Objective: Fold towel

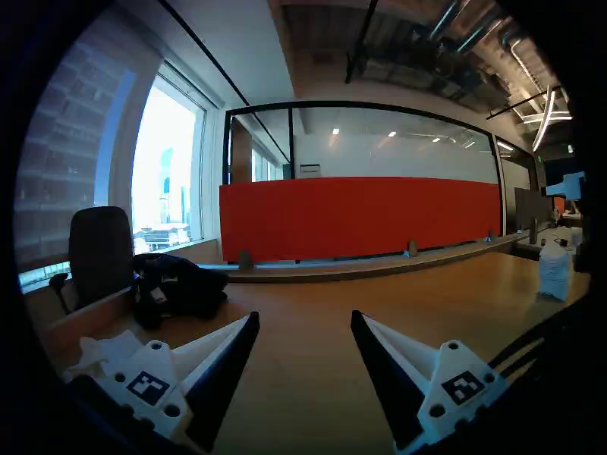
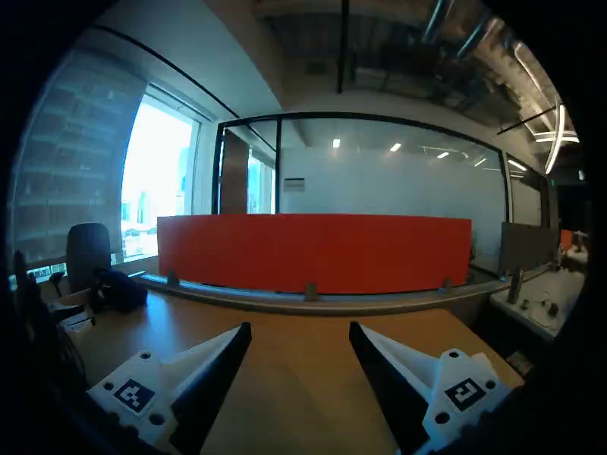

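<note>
Jaws apart on left gripper and right gripper.

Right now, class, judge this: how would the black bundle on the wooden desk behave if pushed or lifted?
The black bundle looks slumped and creased, so it is probably soft and would sag when lifted. It sits low and wide on the wooden desk, so rolling seems unlikely. Pushed, it may bunch up.

Daylight pours from the blown-out window on the left — interior dimmer, focus sharp, heavy fisheye bending at edges.
</note>
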Demonstrator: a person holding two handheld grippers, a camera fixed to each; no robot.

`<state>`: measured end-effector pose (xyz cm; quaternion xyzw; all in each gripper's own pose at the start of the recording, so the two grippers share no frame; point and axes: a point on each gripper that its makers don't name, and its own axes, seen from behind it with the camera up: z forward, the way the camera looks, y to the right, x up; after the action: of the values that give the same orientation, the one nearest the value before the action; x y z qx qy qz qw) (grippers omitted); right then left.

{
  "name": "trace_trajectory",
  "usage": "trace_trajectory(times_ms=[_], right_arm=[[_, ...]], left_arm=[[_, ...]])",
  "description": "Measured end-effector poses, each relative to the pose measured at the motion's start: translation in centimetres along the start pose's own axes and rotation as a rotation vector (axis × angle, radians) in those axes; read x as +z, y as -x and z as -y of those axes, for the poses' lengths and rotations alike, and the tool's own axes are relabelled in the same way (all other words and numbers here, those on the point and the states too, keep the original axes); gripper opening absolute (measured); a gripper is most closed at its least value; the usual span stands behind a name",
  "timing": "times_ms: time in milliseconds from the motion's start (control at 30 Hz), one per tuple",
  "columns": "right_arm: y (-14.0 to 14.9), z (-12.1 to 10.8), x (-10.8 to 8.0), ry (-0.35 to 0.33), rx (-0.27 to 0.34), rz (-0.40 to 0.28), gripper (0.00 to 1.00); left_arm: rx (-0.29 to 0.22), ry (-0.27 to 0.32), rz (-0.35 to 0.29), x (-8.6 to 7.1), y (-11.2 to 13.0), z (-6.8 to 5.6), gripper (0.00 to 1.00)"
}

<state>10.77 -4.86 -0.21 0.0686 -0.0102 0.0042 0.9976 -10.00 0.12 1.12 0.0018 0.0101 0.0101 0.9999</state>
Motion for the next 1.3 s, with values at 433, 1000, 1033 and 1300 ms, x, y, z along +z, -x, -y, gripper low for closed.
trace_trajectory(times_ms=[433, 1000, 1033, 1300], right_arm=[[1.1, 0.2, -0.5, 0.000, 0.019, -0.008, 1.00], [0.9, -0.4, -0.5, 0.001, 0.014, -0.018, 1.00], [0.9, -0.5, -0.5, 0.001, 0.014, -0.018, 1.00], [0.9, -0.8, -0.2, 0.006, 0.014, -0.017, 1.00]], left_arm=[[-0.010, -0.003, -0.018, 0.0, 2.1, -0.1, 0.89], [-0.037, 0.001, -0.027, 0.2, 2.5, 0.0, 0.89], [-0.037, 0.003, -0.027, 0.3, 2.5, 0.0, 0.89], [-0.039, 0.013, -0.026, 0.3, 2.5, -0.1, 0.89]])
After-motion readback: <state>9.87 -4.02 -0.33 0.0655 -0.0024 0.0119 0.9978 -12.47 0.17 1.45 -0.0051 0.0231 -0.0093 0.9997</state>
